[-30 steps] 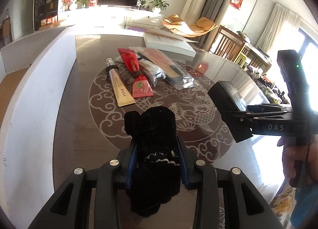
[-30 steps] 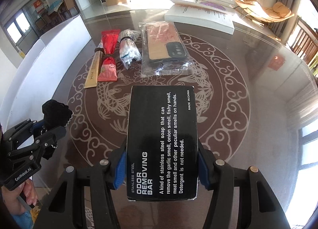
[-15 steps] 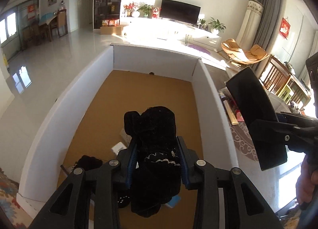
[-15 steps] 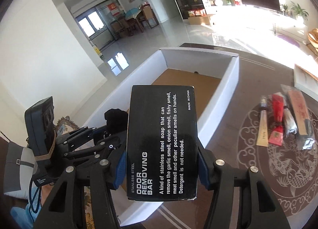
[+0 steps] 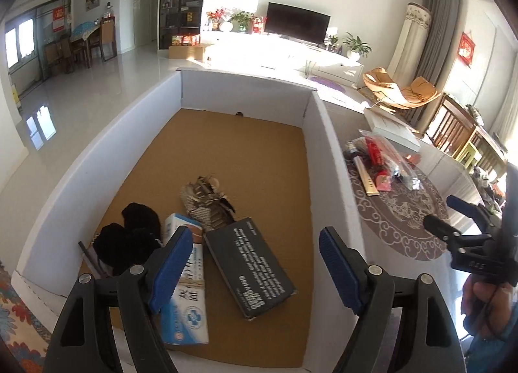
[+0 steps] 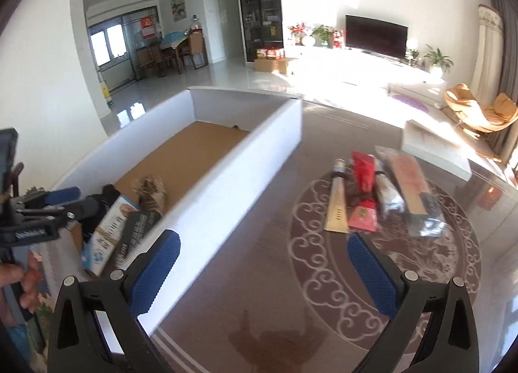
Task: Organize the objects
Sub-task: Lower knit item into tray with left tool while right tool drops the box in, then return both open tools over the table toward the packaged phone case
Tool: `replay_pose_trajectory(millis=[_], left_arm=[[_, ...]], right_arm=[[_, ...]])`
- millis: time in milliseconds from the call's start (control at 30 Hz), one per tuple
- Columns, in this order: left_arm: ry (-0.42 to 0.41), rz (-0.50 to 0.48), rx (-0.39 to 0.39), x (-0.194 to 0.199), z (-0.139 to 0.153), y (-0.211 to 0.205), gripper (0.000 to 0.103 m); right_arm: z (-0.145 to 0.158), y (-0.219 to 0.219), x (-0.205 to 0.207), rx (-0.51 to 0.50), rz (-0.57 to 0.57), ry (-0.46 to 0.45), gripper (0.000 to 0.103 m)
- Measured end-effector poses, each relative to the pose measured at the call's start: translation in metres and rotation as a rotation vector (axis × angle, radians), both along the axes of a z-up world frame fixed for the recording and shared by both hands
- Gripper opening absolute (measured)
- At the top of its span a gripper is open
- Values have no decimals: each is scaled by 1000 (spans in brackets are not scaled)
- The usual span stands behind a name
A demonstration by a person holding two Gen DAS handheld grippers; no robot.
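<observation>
Now, left wrist view: left gripper (image 5: 251, 263) hangs over the white box (image 5: 97, 159), jaws spread wide with nothing between them; they have just been opening. On the box's brown floor lie the black soap box (image 5: 249, 271) at 6 o'clock of centre, the black pouch (image 5: 129, 240) at 8 o'clock, a white-and-blue carton (image 5: 186, 301) between pouch and soap box, and a bundle of feathers (image 5: 207, 201) at 12 o'clock of the soap box, touching its corner. Right gripper (image 5: 453, 221) shows at 3 o'clock over the desk (image 5: 382, 263), held by a hand (image 5: 482, 305); jaws parted, empty. Remaining items on the desk sit at 2 o'clock: gold tube (image 5: 364, 175), red packet (image 5: 377, 159).

Right wrist view: right gripper (image 6: 264, 271) is above the desk (image 6: 259, 276) just beside the box wall (image 6: 226, 198), jaws fully apart and empty, having just been opening. Soap box (image 6: 136, 230) lies inside the white box at 9 o'clock, blurred. Left gripper (image 6: 69, 200) at 9 o'clock, above the box. At 2 o'clock on the desk: gold tube (image 6: 336, 204), red packet (image 6: 364, 179), clear bag (image 6: 411, 188).
</observation>
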State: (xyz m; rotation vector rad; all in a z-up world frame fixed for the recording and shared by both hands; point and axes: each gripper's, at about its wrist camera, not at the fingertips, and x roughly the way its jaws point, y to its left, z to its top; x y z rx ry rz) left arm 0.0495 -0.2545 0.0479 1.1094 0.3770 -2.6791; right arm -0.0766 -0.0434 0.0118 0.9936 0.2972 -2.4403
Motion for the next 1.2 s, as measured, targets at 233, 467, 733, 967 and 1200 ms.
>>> replay_pose_trajectory(millis=[233,467,733,967,1200], left_arm=[[-12,-343,84,-37,-22,151,102],[-159,-316,-45,-101,-107,212,101],[-177,-222,-128,-140,-123,193,103],[-178,-231,-124,-140,-123,194,103],[-178,-230,-124,-140,-123,195,103]], right_arm=[[-67,160,-17,153,-301,-103,103],[-74,200,-12,123,-362,-119,103],[-78,204,-19,55,-382,-171,103],[-79,201,-19,59,-386,-169,103],[-79,201,-19,58,-385,-169,103]])
